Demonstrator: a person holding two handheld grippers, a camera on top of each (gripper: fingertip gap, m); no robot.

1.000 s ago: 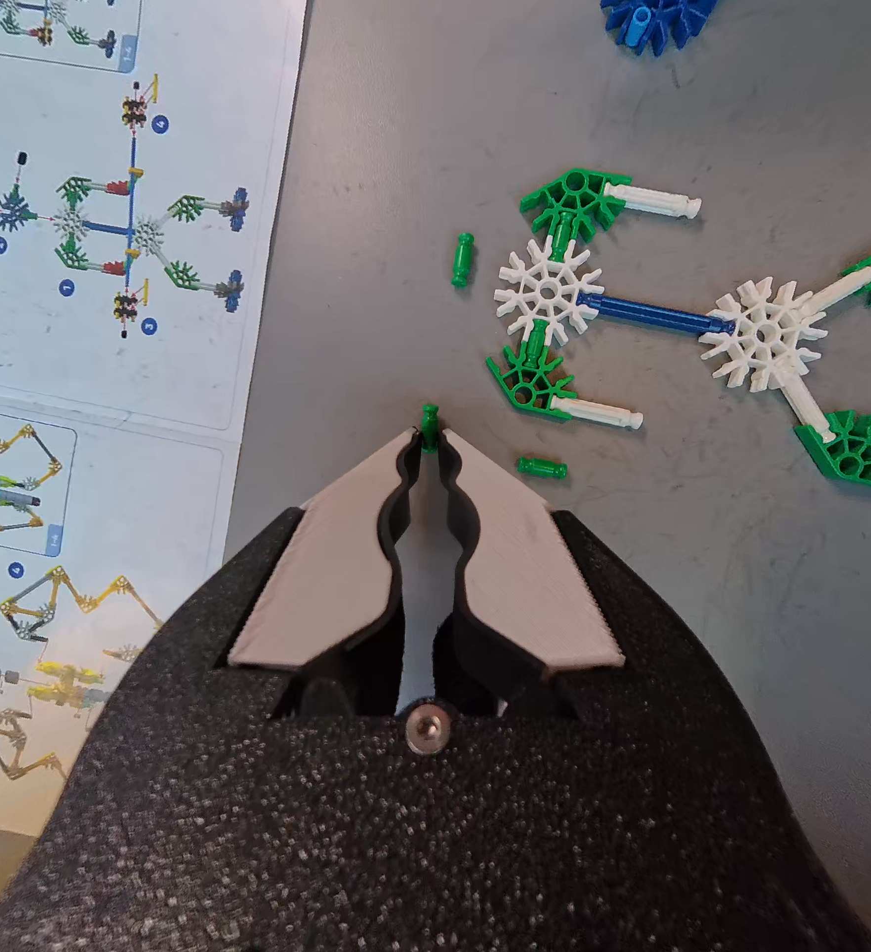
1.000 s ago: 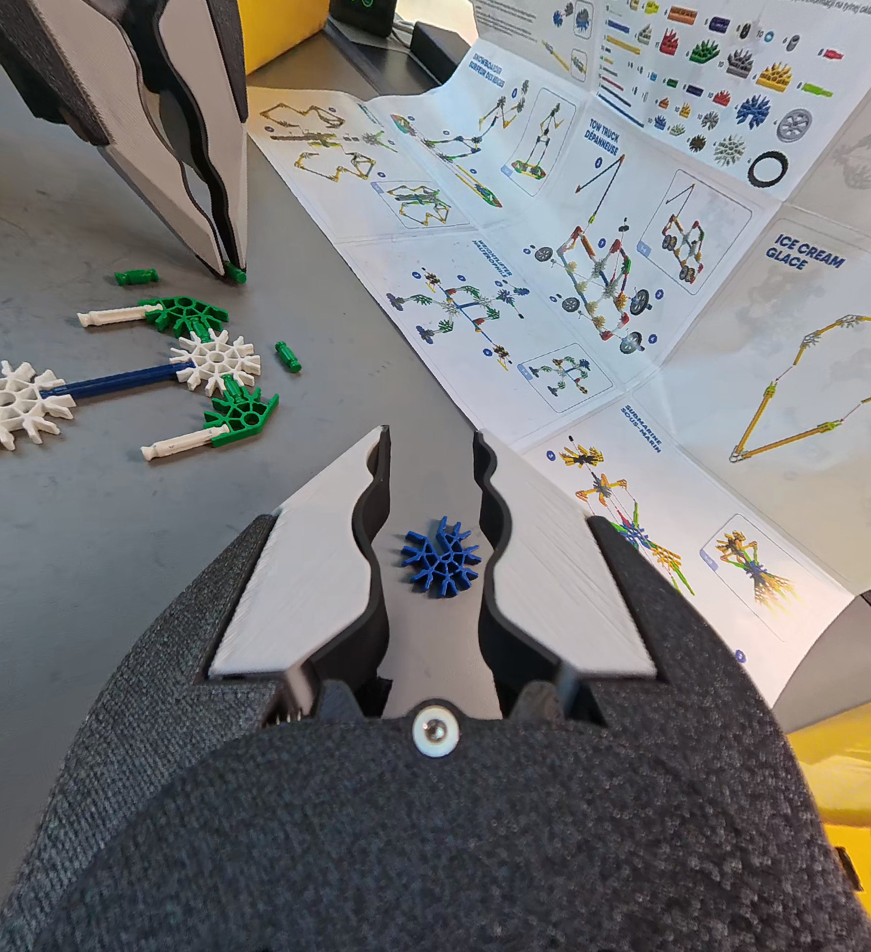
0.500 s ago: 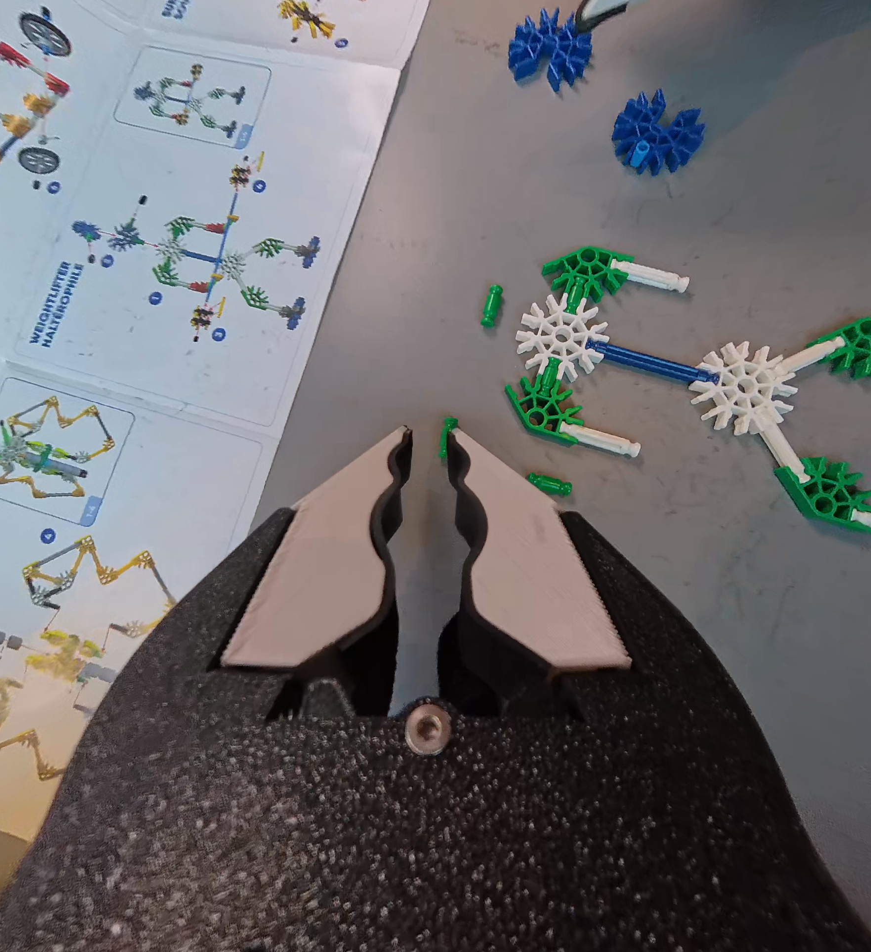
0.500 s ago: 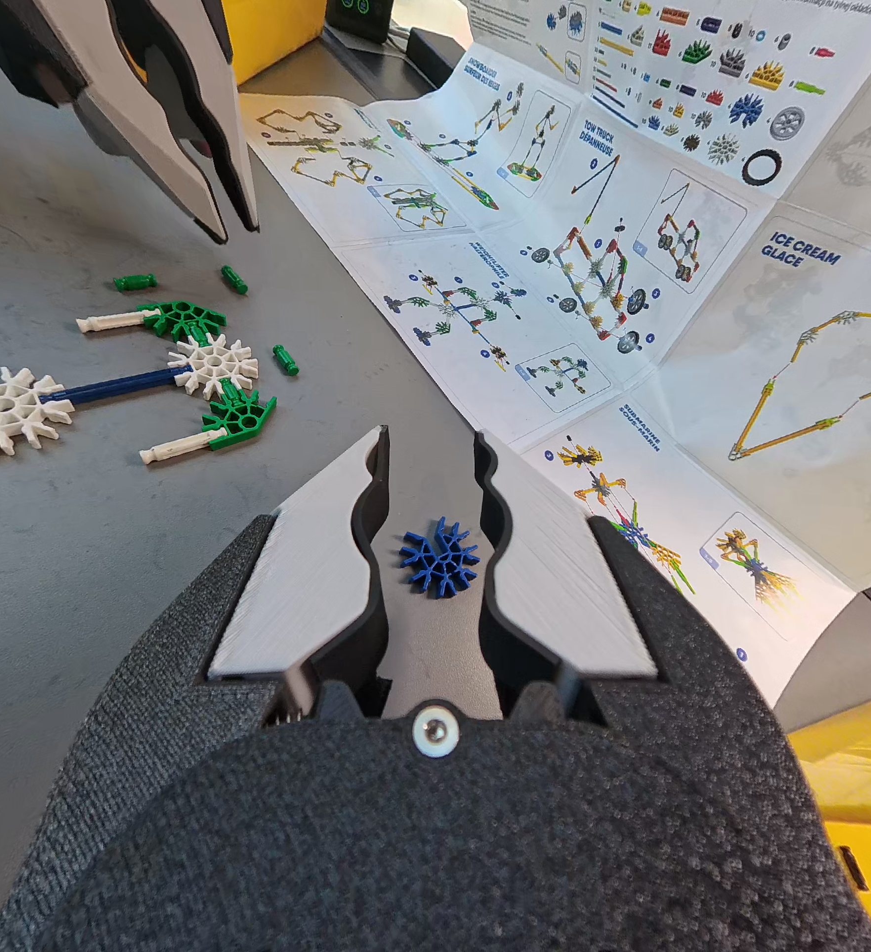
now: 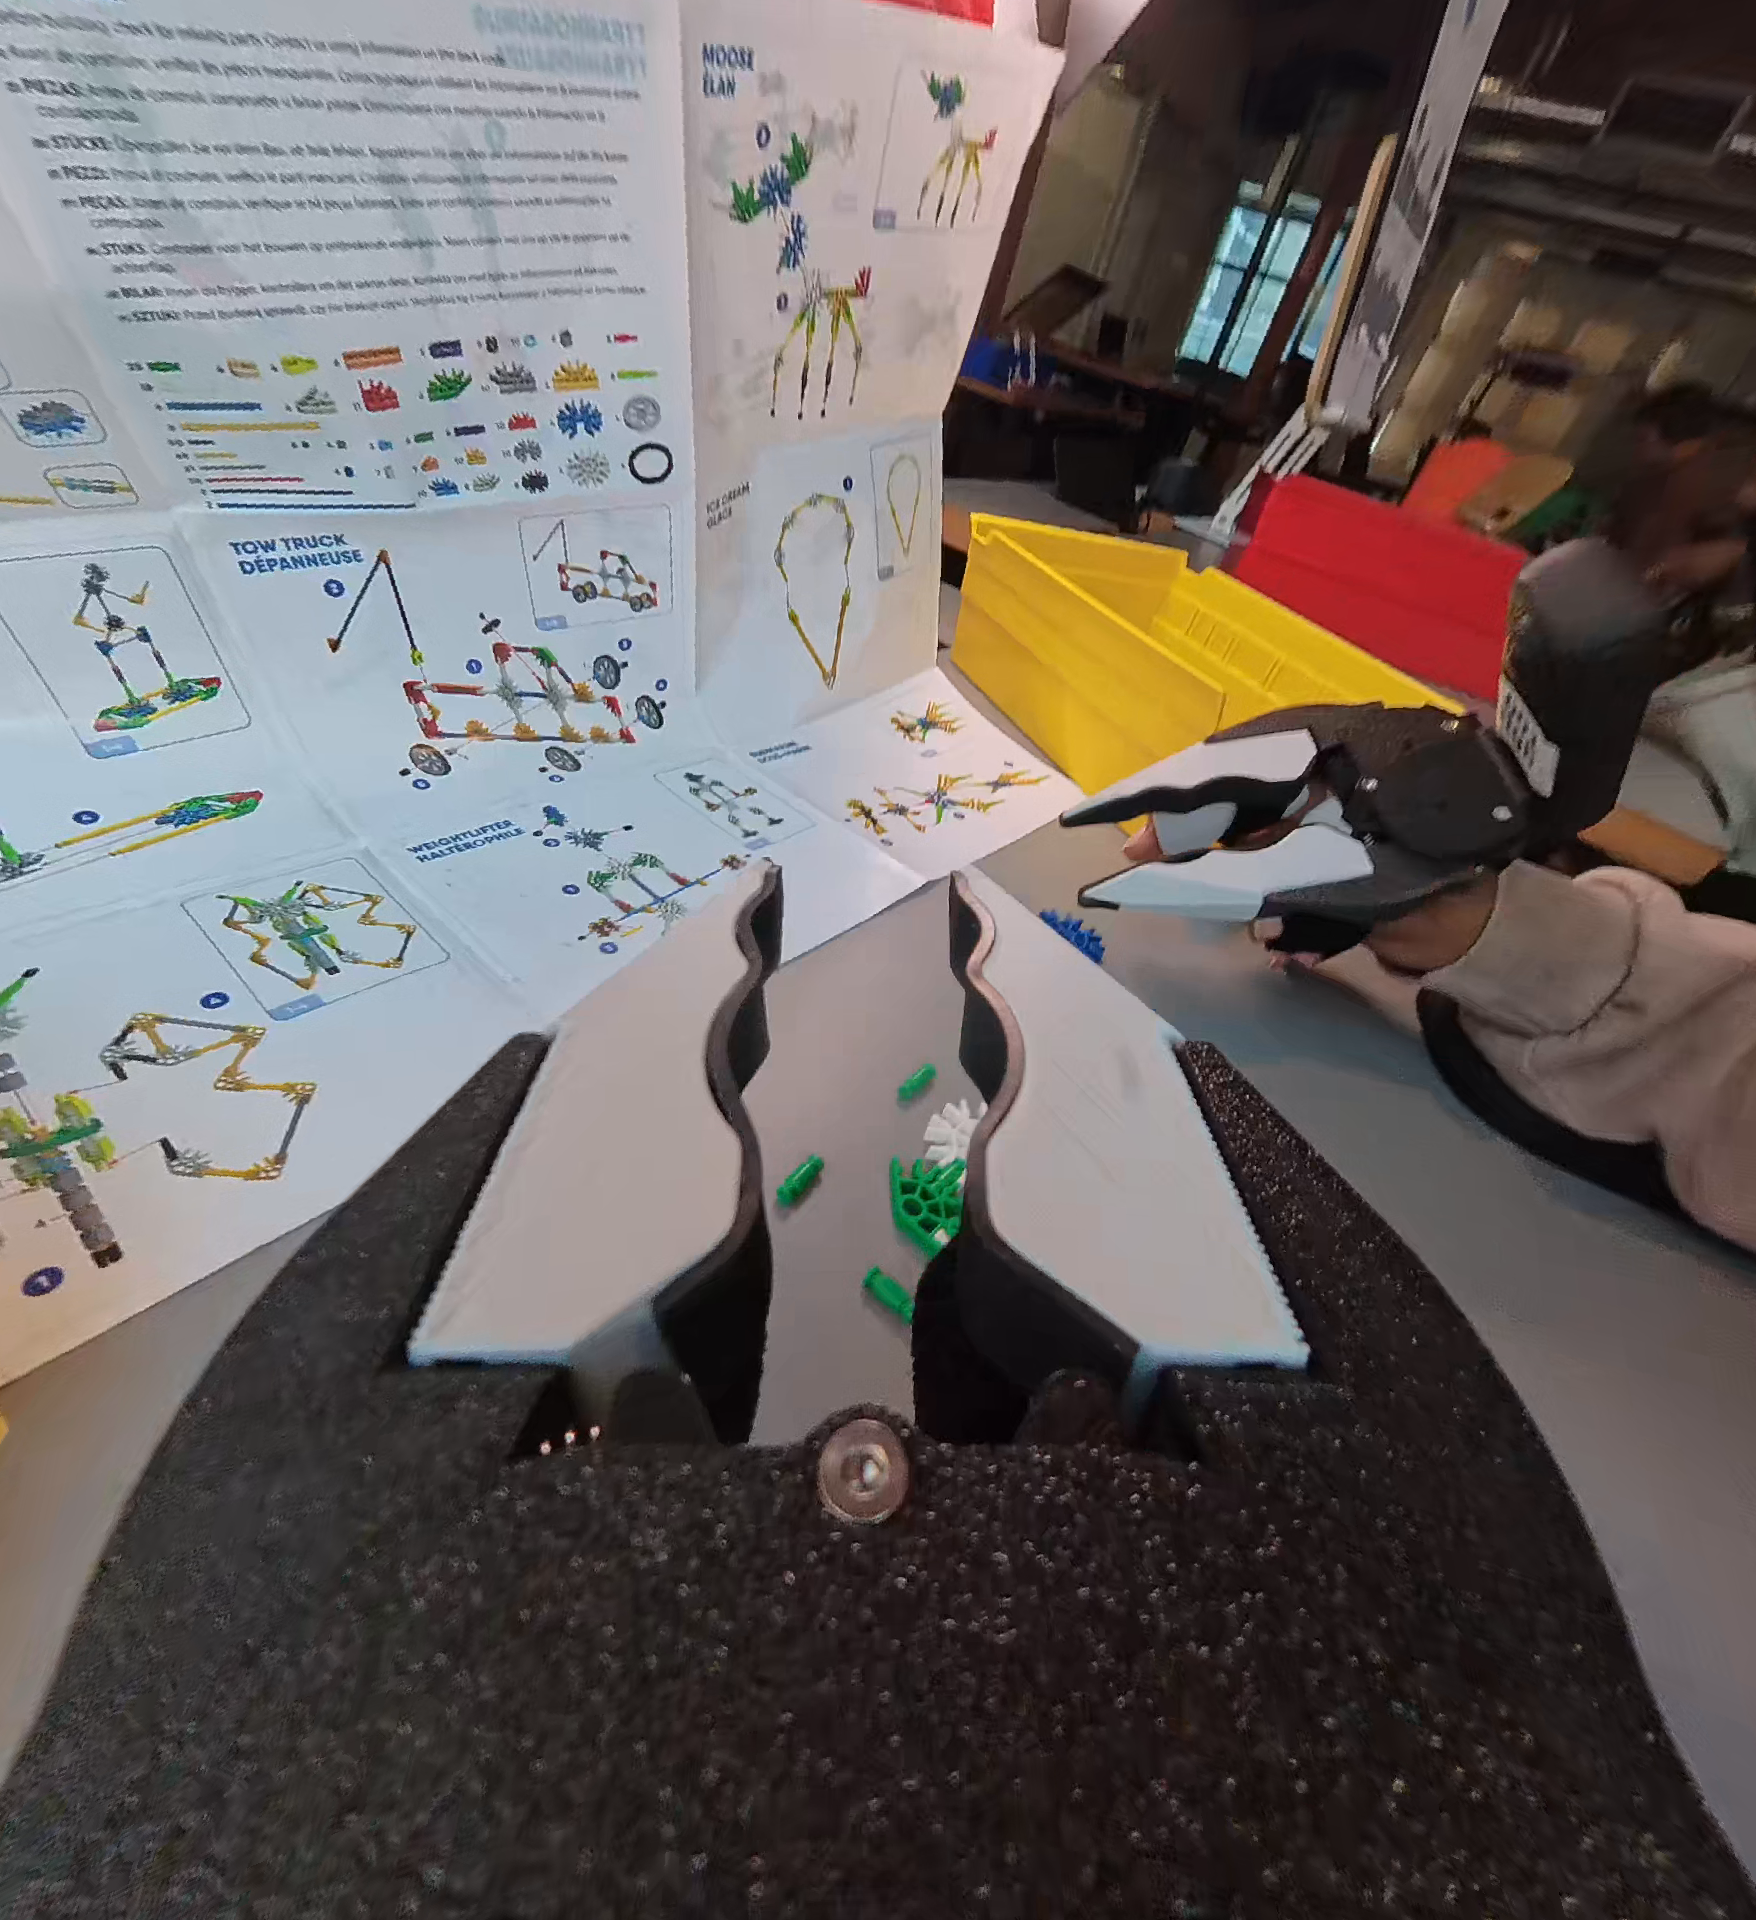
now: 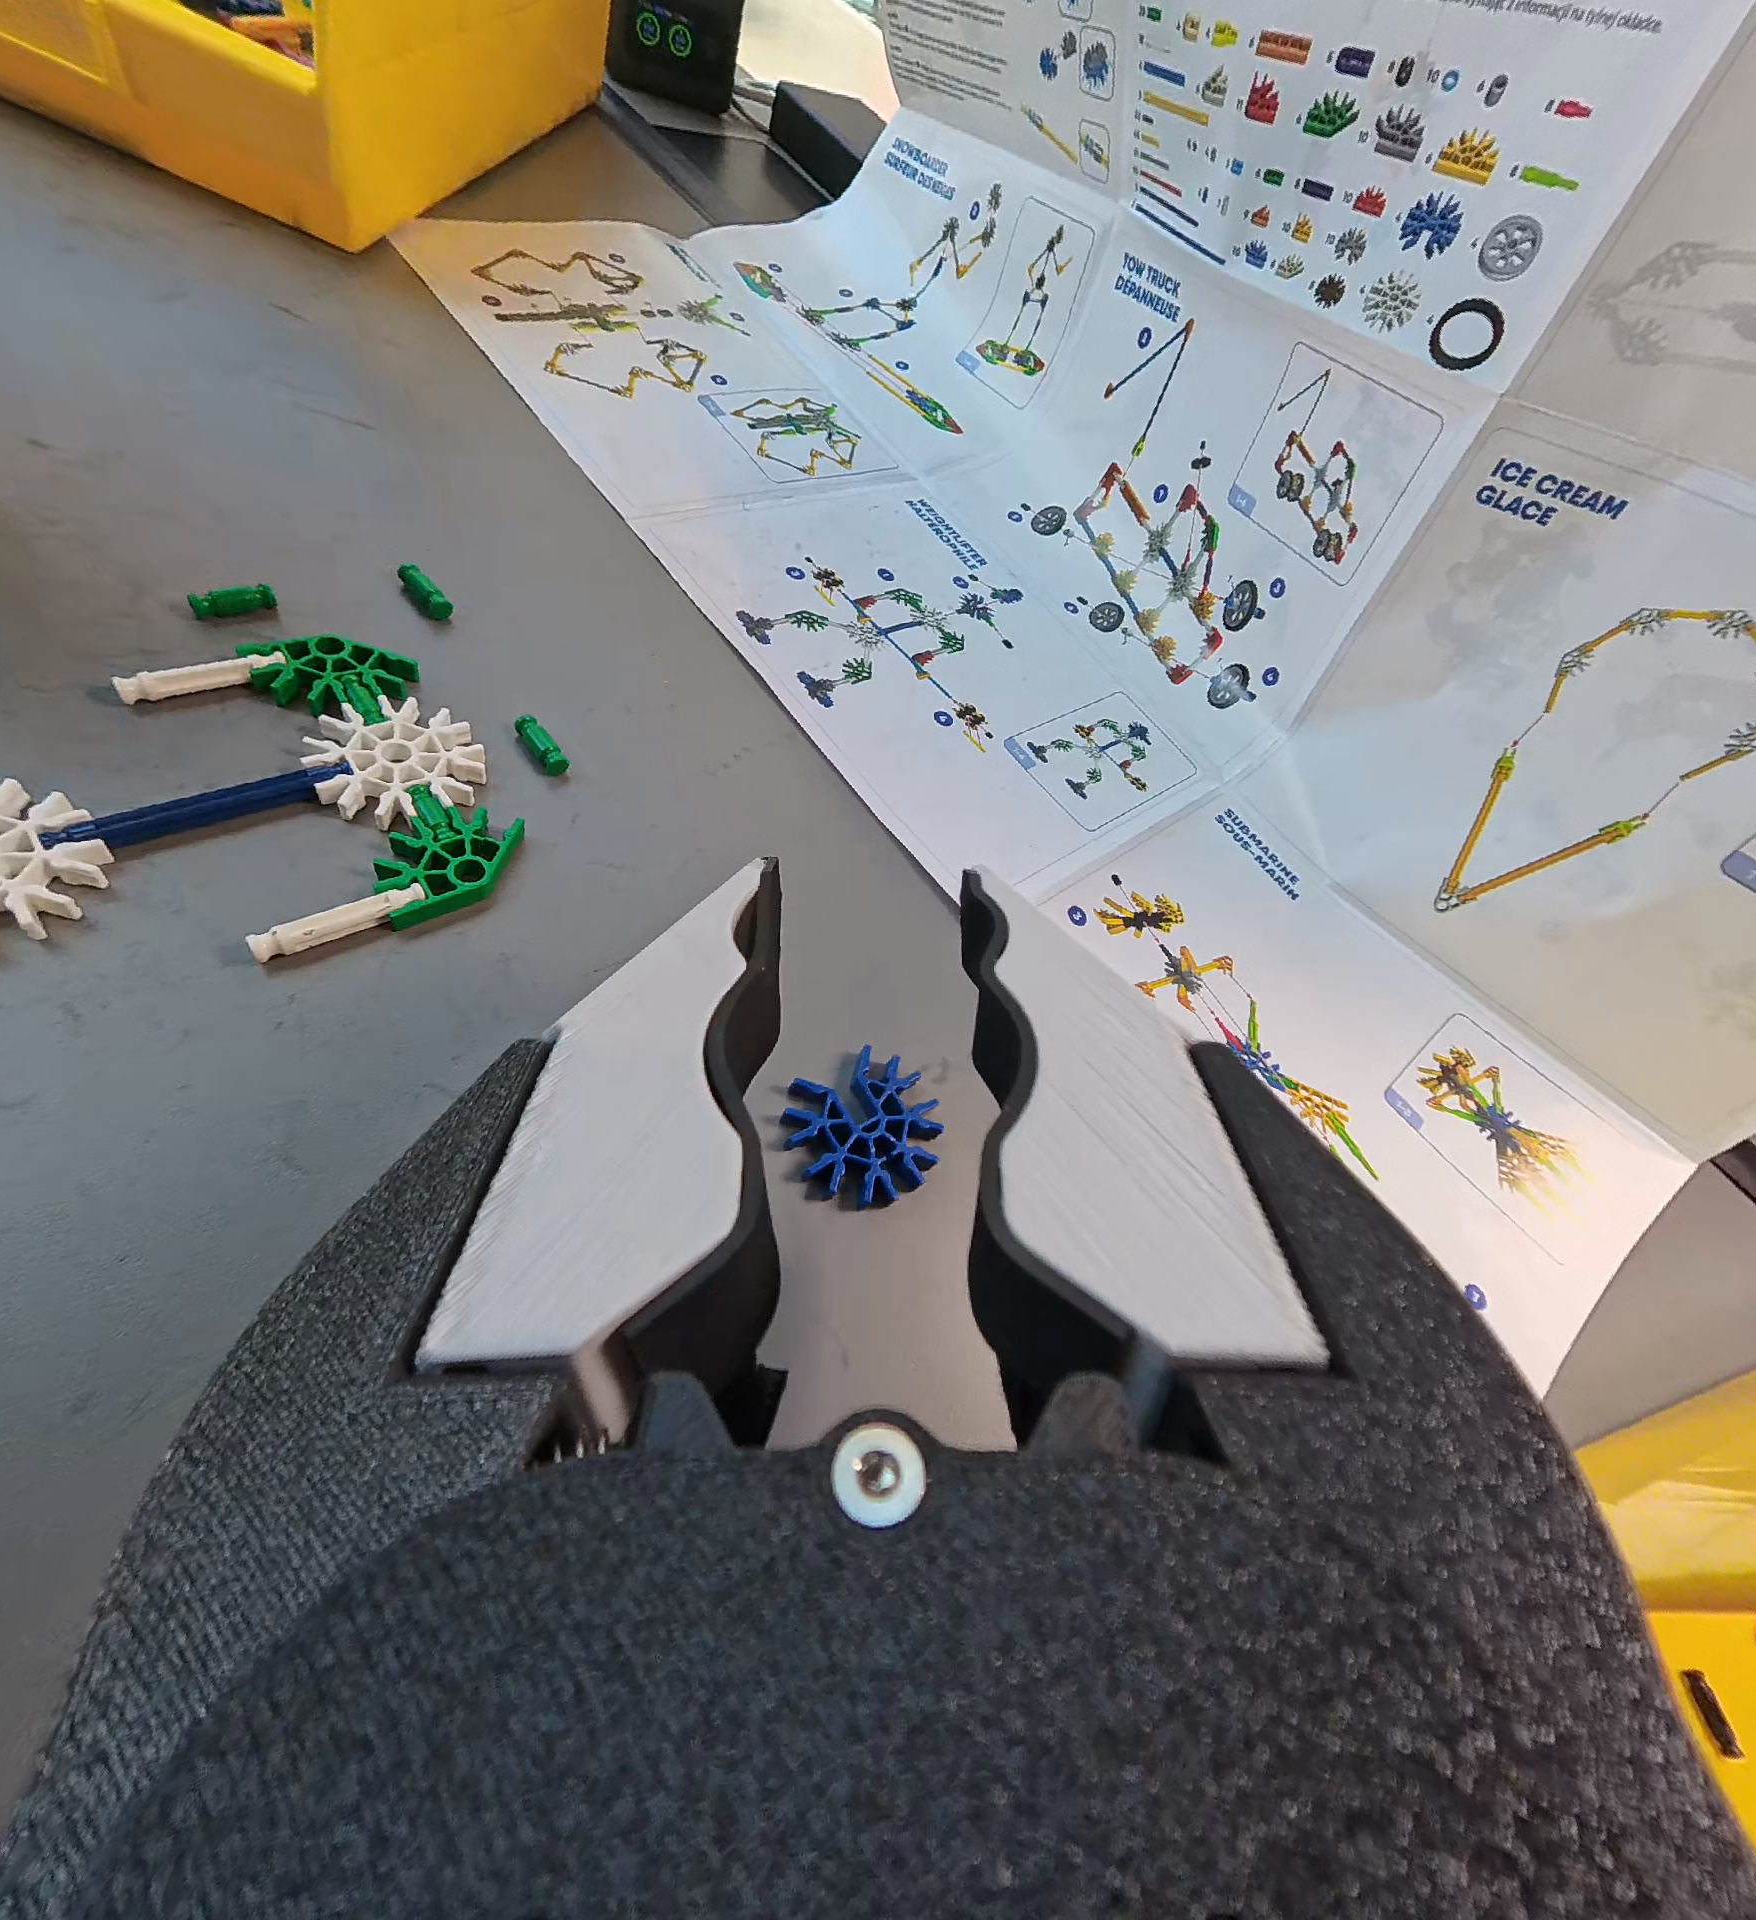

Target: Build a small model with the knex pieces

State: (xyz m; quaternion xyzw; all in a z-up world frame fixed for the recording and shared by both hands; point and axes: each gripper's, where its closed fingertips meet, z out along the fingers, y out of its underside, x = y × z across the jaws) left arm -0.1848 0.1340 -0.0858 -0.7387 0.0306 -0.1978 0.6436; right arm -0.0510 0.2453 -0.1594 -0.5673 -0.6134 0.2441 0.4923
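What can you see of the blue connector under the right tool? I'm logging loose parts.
The blue connector is a flat, snowflake-shaped plastic piece with notched spokes around a webbed hub and a gap on its upper side. It lies flat on the grey table, between the open fingers of the right tool, touching neither.

Bare grey bench [image 6: 178, 1091] fills the lower left of the right wrist view, open for passage. Upper left, a yellow bin [image 6: 334, 114] blocks the far edge. At mid-left the white, green and blue rod assembly [image 6: 334, 769] and three loose green pegs [image 6: 541, 744] clutter the way. The folded instruction sheet [image 6: 1269, 520] rises across the right. A blue connector [image 6: 861, 1130] lies in the gap between the parted fingers [image 6: 645, 1091].
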